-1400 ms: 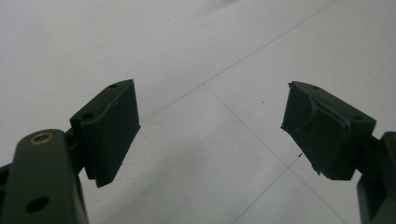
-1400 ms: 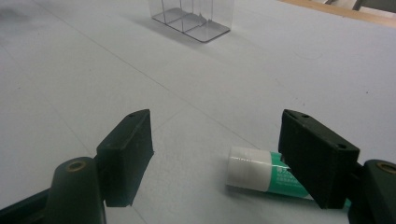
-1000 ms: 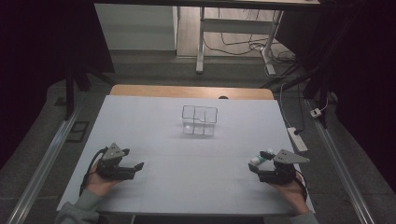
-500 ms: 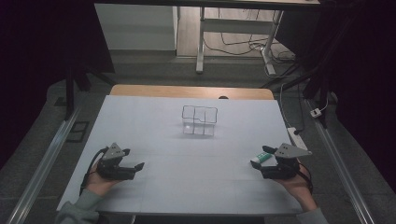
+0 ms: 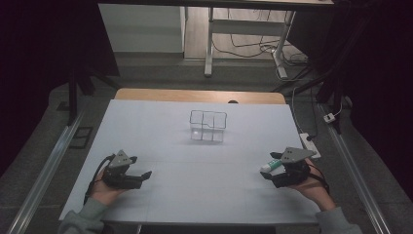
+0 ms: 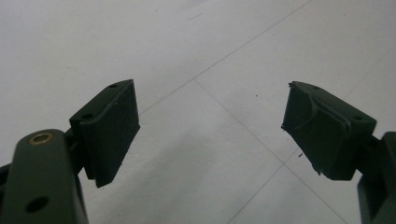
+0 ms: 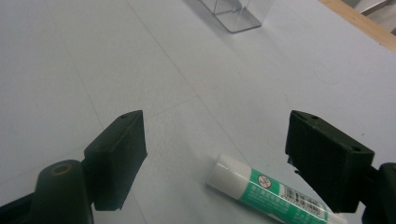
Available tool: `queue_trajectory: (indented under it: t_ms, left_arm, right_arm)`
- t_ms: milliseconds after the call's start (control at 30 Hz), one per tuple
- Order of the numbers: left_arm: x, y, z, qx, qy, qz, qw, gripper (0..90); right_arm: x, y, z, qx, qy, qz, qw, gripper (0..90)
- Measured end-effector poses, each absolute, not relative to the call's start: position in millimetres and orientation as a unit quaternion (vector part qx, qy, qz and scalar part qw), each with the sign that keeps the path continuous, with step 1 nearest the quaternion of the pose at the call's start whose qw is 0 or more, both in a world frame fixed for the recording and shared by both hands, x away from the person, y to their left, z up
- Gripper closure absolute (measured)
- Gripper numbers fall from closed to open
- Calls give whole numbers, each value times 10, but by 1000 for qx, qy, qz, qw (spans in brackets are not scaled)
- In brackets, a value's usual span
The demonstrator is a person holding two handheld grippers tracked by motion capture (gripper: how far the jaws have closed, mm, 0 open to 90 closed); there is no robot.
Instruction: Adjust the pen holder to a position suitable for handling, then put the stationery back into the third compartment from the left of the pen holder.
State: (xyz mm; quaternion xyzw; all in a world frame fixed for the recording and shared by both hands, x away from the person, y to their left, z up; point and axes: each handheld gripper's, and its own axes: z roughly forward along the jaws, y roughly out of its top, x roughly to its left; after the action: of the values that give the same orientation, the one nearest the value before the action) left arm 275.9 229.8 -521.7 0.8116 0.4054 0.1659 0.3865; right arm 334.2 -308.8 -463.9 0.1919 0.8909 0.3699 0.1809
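Note:
A green-and-white glue stick (image 7: 267, 190) with a white cap lies on the white table between the open jaws of my right gripper (image 7: 215, 128), closer to the right jaw. From above, the glue stick (image 5: 273, 165) sits at the table's right side, with the right gripper (image 5: 269, 173) around it and not closed. My left gripper (image 5: 142, 178) rests low at the left front of the table. It is open (image 6: 210, 109), with only bare table between its jaws.
A clear divided plastic container (image 5: 208, 126) stands at the middle of the table, toward the back; its base (image 7: 233, 16) shows ahead of the right gripper. A white power strip (image 5: 310, 145) lies just off the table's right edge. A wooden strip (image 5: 199, 95) borders the far side.
My right gripper has shifted and turned slightly beside the glue stick. The left gripper has stayed where it was.

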Motion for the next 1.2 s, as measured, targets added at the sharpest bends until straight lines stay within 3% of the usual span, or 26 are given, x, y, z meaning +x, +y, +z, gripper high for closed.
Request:
queue_trajectory:
  t_ms: [533,567,1200]
  left_arm:
    - [2770,2288,-5223,812,404,163,388,181]
    - [2770,2287,-5223,813,404,163,387,181]
    - [2781,2272,-5249,817,402,160,381,181]
  right_arm:
    - [3457,-2947,-4441,96,940,279,173,209]
    - [3490,-2930,-4432,92,946,268,160,247]
    - [3702,-2899,-4488,6,974,172,148,263]
